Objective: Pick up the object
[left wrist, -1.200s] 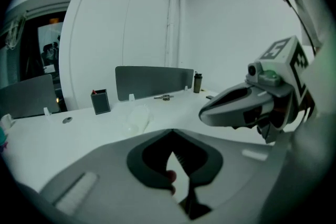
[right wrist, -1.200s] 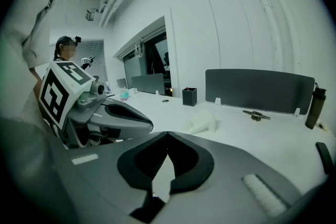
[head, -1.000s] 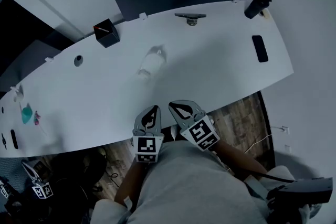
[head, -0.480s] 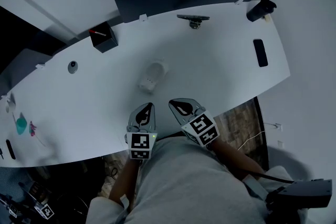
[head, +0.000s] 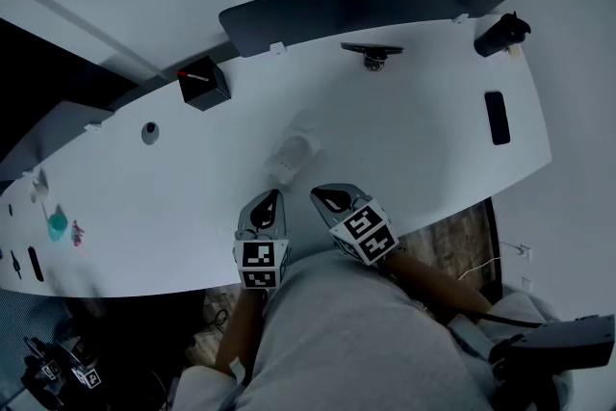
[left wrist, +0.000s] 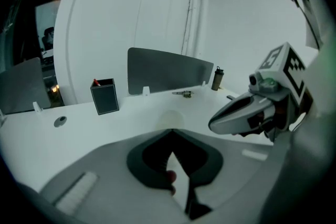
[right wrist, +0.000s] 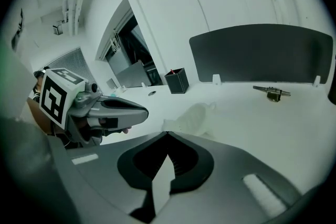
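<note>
Bottle (head: 289, 157) lies untouched on the desk (head: 433, 140), just ahead of your left gripper (head: 273, 198) and right gripper (head: 318, 195). Both sets of fingers are closed and empty, so the whole pickup is left to do.

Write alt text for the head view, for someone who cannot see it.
Two hand-held grippers, left gripper and right gripper, are held side by side, jaws shut and empty, at the near edge of a long white table. Just beyond them lies a pale white object; a black box stands farther back.
</note>
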{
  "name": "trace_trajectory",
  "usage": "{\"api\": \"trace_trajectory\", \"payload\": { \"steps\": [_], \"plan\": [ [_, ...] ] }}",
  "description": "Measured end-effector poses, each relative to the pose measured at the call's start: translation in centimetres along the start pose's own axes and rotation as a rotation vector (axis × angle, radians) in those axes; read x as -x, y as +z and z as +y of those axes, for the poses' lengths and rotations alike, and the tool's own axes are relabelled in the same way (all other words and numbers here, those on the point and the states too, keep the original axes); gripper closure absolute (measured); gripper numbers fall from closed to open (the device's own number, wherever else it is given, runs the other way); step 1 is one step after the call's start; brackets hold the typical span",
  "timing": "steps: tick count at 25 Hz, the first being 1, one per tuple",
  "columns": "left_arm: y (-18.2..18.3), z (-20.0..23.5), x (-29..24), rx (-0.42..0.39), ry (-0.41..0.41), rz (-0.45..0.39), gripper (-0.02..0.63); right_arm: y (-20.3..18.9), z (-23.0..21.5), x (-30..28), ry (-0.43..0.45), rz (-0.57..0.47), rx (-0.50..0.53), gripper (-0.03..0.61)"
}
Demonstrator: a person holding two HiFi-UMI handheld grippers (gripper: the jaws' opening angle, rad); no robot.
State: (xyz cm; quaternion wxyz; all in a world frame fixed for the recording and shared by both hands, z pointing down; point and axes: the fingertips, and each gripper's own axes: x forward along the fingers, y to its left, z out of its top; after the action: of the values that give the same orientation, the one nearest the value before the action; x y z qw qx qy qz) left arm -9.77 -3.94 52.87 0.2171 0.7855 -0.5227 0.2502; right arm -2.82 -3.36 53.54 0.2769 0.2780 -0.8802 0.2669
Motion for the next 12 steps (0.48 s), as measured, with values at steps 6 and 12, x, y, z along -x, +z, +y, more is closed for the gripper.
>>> {"api": "trace_trajectory", "payload": {
  "steps": [6,12],
  "plan": [
    [-0.8,0.5,-0.5,0.012,0.002,0.029,0.612,-0.3,-0.1,-1.0,0.016,0.011,-0.068,0.575],
    [-0.8,0.5,-1.0,0.007,-0.007,0.032,0.612,-0.6,-1.6,-2.1,0.077,-0.006,-0.323,0.457]
  ]
}}
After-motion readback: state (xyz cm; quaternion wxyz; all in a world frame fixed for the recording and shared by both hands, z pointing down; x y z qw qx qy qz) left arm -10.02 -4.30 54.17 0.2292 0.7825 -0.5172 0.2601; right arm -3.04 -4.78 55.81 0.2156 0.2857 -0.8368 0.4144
